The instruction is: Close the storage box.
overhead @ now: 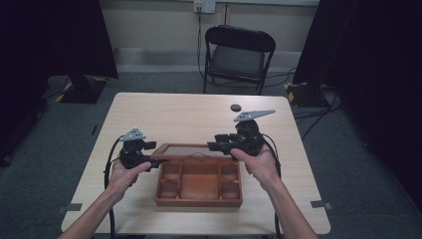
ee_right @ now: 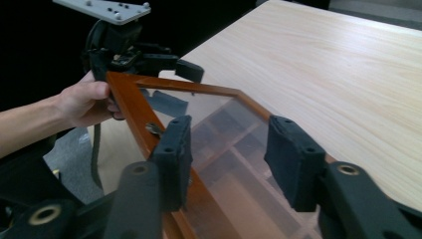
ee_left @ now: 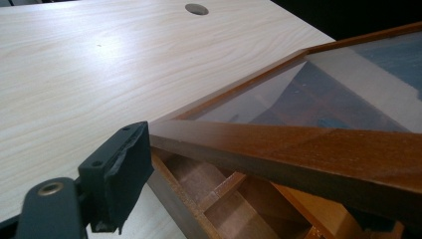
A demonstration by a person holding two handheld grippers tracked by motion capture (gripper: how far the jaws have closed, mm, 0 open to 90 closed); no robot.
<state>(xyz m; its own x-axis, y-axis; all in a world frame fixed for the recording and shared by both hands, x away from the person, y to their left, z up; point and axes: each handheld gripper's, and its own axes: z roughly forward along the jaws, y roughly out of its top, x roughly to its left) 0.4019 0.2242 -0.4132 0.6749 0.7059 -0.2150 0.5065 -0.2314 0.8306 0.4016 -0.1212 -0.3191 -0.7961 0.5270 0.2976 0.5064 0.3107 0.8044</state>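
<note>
wooden box (overhead: 199, 186) at the table's (overhead: 164, 112) near edge, glass lid (overhead: 181, 149) half raised.
left gripper (overhead: 149, 163) clamps the lid's left corner; right gripper (overhead: 215, 146), jaws wide, straddles its right side; next likely needs an even swing.

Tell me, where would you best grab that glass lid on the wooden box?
By the lid's wooden frame at a side edge, one finger above and one below, never on the glass pane. It stands propped half open over the compartment box, so its frame edges hang free to either side.
</note>
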